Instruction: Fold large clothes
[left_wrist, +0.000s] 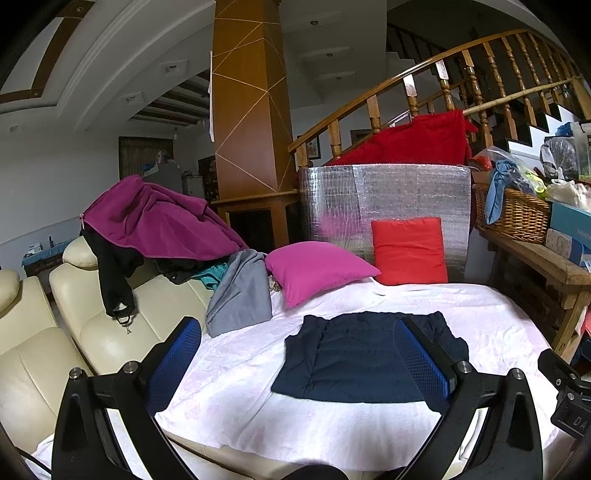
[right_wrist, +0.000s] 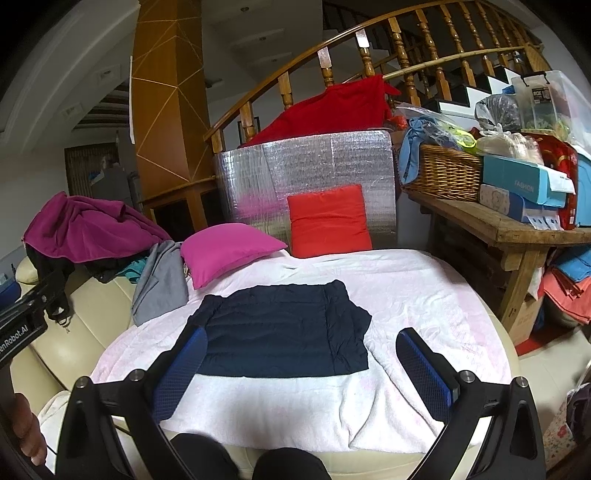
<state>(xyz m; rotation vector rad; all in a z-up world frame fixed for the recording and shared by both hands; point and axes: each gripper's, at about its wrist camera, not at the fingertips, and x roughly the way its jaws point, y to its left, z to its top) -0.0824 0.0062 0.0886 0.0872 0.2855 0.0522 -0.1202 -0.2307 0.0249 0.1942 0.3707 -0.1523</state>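
1. I see the navy jacket (right_wrist: 284, 332) lying folded into a flat, roughly square block on the pale pink blanket (right_wrist: 424, 295), near its middle and a little toward the sofa side.
2. My left gripper (left_wrist: 295, 354) hangs above the blanket's near edge with its blue-padded fingers (left_wrist: 173, 365) spread wide; they hold nothing and touch no cloth.
3. My right gripper (right_wrist: 303, 365) hangs just beside it, fingers (right_wrist: 424, 369) likewise spread wide and empty; the jacket shows between them.
4. In the right view the left gripper's black body shows at the left edge, and a hand (right_wrist: 29, 428) shows in the lower left corner.
5. Behind the jacket a magenta pillow (left_wrist: 314, 267) lies tilted on the blanket, and a red cushion (left_wrist: 408, 251) leans upright against a silver foil panel (left_wrist: 388, 192).
6. Left of the pillow a grey garment (left_wrist: 240, 295) drapes over the edge of the blanket.
7. Further left, a purple fleece (left_wrist: 159, 218) and a black garment (left_wrist: 114, 277) lie heaped over the back of the cream sofa (left_wrist: 103, 332).
8. A red cloth (left_wrist: 413, 142) hangs over the top of the foil panel, below the wooden stair rail (left_wrist: 369, 99).
9. On the right, a wooden worktop (right_wrist: 517, 225) carries a wicker basket (right_wrist: 443, 173) and boxes.
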